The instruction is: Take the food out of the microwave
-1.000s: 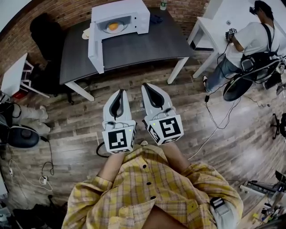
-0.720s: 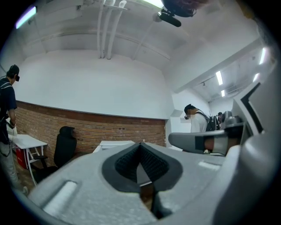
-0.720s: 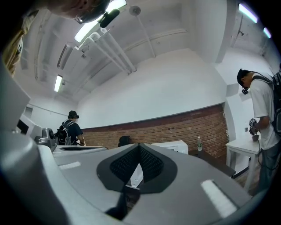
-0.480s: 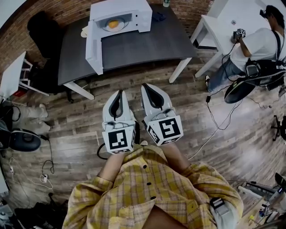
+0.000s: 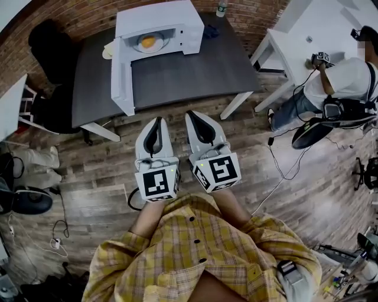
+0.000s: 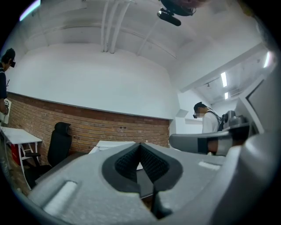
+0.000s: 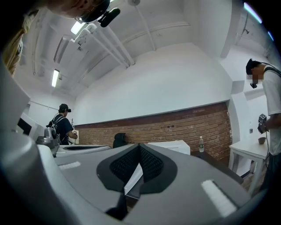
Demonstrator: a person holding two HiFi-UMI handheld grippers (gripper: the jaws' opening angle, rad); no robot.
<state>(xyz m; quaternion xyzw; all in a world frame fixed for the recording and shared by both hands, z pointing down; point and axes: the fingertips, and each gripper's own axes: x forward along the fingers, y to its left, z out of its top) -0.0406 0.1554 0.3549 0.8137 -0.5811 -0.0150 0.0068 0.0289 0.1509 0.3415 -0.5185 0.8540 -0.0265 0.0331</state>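
Nearing the far table (image 5: 177, 65): against the earlier head views its near edge sits lower in frame and closer to the two claws, so the person has walked toward it.

- Microwave (image 5: 158, 25): on the table's far left, door (image 5: 122, 76) swung open toward the near left. Same pose as before.
- Food (image 5: 148, 41): yellow-orange item on a pale plate (image 5: 160, 47) inside the open cavity; untouched.
- Left gripper (image 5: 157, 121): jaws pressed together, nothing between them; held level ahead of the chest, well short of the table.
- Right gripper (image 5: 195, 115): jaws likewise pressed together and empty, just beside the left one. Neither has shifted against the body.
- Bottle (image 5: 221, 7): far edge of the table, right of the microwave.
- Second person (image 5: 339, 82): at a white desk (image 5: 295, 29) on the right; no part in the job.

Assessment: approach only partly done. The door is already open, so what likely remains is finishing the walk-up, spreading a claw and reaching into the cavity for the plate. No grasp begun.
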